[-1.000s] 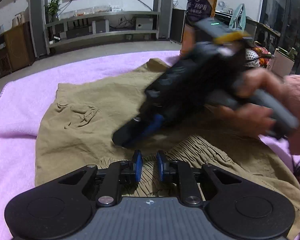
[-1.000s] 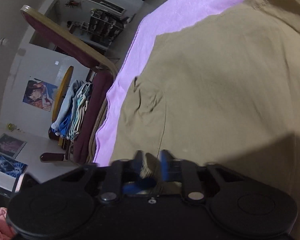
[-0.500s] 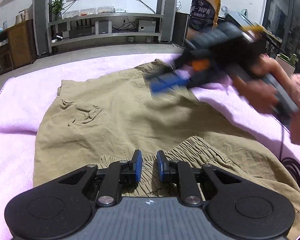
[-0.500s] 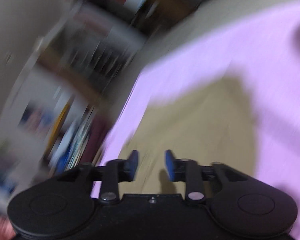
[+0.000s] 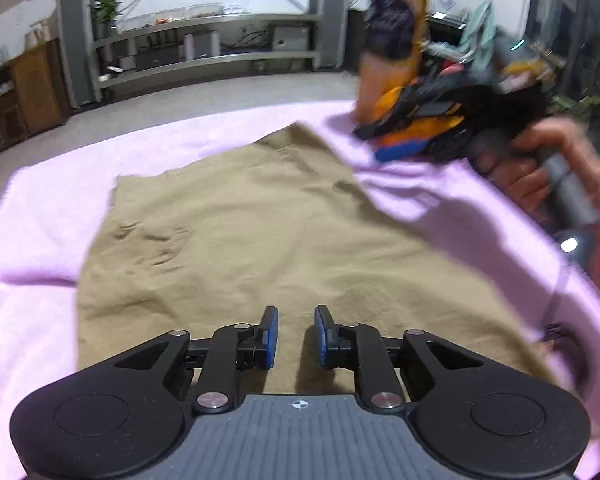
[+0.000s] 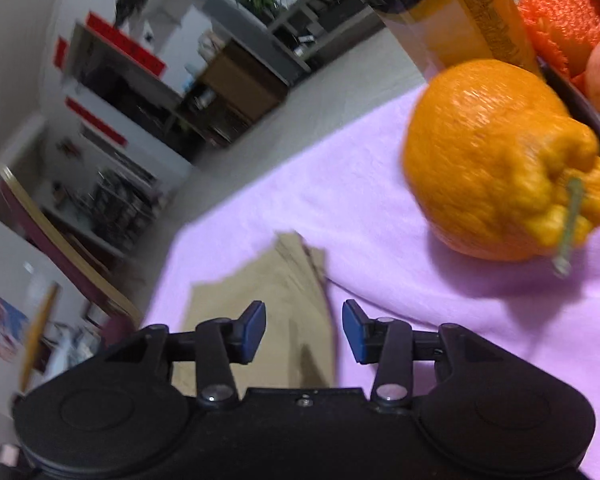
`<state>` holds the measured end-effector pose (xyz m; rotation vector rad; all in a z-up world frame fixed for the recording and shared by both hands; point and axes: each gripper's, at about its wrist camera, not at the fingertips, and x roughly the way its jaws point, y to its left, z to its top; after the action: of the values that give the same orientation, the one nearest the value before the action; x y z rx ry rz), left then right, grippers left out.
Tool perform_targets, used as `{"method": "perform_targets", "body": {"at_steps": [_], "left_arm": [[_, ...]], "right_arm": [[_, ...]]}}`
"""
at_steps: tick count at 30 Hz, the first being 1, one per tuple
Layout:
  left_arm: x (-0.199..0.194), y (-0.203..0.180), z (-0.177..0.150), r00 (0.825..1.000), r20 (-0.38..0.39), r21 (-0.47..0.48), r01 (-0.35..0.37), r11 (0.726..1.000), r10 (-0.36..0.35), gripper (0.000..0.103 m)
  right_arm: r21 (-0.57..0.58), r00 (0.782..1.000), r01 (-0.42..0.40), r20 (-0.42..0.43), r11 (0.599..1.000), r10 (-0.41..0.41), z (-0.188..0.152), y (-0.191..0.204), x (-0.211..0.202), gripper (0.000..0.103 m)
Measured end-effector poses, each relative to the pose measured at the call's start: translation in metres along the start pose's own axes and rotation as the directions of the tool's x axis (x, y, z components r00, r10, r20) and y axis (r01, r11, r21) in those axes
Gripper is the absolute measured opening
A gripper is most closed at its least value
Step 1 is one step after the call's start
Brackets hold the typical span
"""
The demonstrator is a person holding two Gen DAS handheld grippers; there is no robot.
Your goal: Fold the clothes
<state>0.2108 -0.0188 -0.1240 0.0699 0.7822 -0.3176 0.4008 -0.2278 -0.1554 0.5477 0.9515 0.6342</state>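
Khaki trousers (image 5: pixel 240 232) lie folded on a pink blanket (image 5: pixel 40 216). My left gripper (image 5: pixel 296 338) hovers open and empty over their near part. My right gripper (image 5: pixel 400 152) shows blurred at the far right of the left wrist view, past the garment's far corner. In the right wrist view the right gripper (image 6: pixel 304 332) is open and empty just above the trousers' far corner (image 6: pixel 284 280), close to the blanket (image 6: pixel 380 272).
A large orange (image 6: pixel 496 164) lies on the blanket just right of the right gripper. A tall orange drink bottle (image 5: pixel 396 40) and a dark bowl of fruit (image 6: pixel 580 96) stand behind it. Floor and shelves lie beyond the blanket's far edge.
My right gripper swung from the trousers' middle to their far right corner and opened. My left gripper opened wider and lifted off the elastic waistband.
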Motion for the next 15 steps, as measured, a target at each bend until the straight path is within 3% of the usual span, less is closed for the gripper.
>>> {"method": "perform_targets", "body": {"at_steps": [4,10,15], "left_arm": [[0.006,-0.012,-0.014,1.000,-0.012,0.062,0.003,0.998,-0.002,0.016],[0.009,0.002,-0.020,0.998,0.001,0.011,0.062,0.998,-0.062,0.017],[0.010,-0.002,-0.023,0.998,0.009,0.006,0.055,0.998,-0.055,0.017]], "right_arm": [[0.039,0.998,-0.008,-0.056,0.999,0.010,0.012,-0.018,0.012,0.041],[-0.007,0.992,-0.059,-0.109,0.998,0.058,0.020,-0.013,0.044,0.036],[-0.073,0.996,-0.053,-0.073,0.996,0.048,0.028,0.001,0.059,0.035]]}}
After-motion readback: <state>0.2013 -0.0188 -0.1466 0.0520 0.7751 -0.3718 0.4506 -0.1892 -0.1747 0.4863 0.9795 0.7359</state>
